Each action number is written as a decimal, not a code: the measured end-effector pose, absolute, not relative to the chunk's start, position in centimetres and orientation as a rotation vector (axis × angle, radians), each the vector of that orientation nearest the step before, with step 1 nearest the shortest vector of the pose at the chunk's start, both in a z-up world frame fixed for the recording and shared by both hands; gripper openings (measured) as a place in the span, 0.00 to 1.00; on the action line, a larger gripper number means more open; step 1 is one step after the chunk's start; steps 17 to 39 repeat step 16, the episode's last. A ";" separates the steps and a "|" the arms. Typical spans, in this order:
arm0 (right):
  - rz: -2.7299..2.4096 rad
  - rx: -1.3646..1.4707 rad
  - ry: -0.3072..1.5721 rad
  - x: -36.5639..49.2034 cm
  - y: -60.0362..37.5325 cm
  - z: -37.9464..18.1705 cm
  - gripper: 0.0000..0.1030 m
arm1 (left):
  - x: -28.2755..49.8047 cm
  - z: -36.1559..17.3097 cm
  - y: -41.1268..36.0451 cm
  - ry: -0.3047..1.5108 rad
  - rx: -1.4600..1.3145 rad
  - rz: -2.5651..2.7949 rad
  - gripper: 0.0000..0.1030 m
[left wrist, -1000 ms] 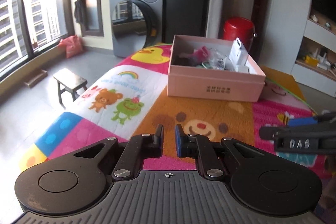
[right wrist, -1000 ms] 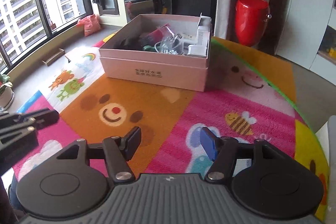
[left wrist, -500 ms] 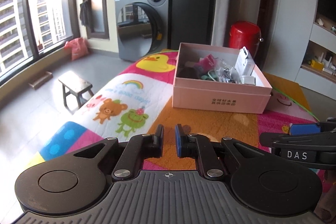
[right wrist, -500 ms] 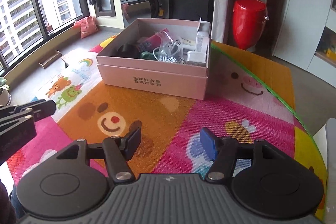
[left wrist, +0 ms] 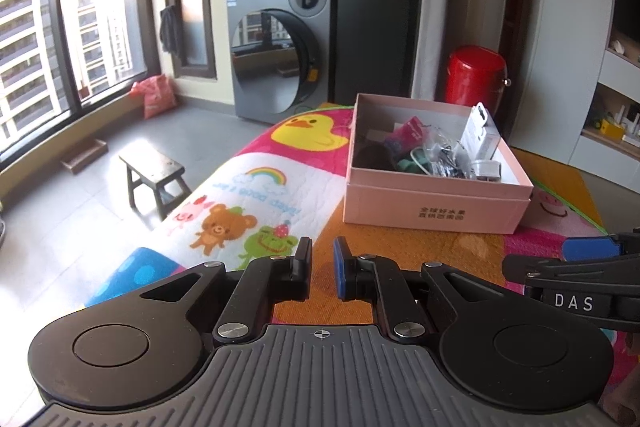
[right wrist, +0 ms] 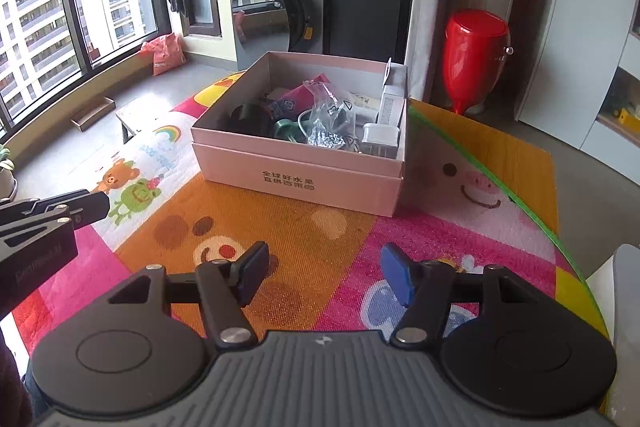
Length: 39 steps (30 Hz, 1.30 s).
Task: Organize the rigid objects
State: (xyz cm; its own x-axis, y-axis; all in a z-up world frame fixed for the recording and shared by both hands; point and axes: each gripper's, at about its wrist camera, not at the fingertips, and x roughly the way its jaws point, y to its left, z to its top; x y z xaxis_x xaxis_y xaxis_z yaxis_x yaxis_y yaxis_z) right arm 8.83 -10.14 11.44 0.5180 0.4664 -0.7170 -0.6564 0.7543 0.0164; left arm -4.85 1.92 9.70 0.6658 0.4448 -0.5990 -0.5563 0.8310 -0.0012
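- My left gripper (left wrist: 322,269) has its two fingers pulled close together, with only a thin gap and nothing in it.
- My right gripper (right wrist: 322,277) has its fingers standing apart, and nothing is between them either.
- Both hang above the colourful mat (right wrist: 280,227) with the bear and the frog, near its front part.
- The pink box (right wrist: 296,179) sits further back on the mat, well apart from both grippers.
- The small things are all inside the box: a black round thing (right wrist: 248,117), a crinkly clear bag (right wrist: 330,123), a white plug (right wrist: 380,139) and a tall white carton (right wrist: 390,99) leaning at the right wall.
- I see nothing loose on the mat around the box.
- I think the putting-away part looks done, or close to done, because my fingers carry nothing and the things lie in the box.
- If one more thing needs moving, I would have to reach forward to the box first and come down from above, since its walls stand in the way.
- The clear bag looks slippery and floppy, so I would pinch it gently.
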 end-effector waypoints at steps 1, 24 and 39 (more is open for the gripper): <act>0.684 -0.271 0.774 8.9 -10.0 11.4 0.61 | -4.8 9.7 2.0 0.624 -0.188 0.569 0.13; 0.655 -0.274 0.785 9.6 -9.7 10.9 0.61 | -3.8 9.5 2.1 0.607 -0.138 0.539 0.15; 0.655 -0.274 0.785 9.6 -9.7 10.9 0.61 | -3.8 9.5 2.1 0.607 -0.138 0.539 0.15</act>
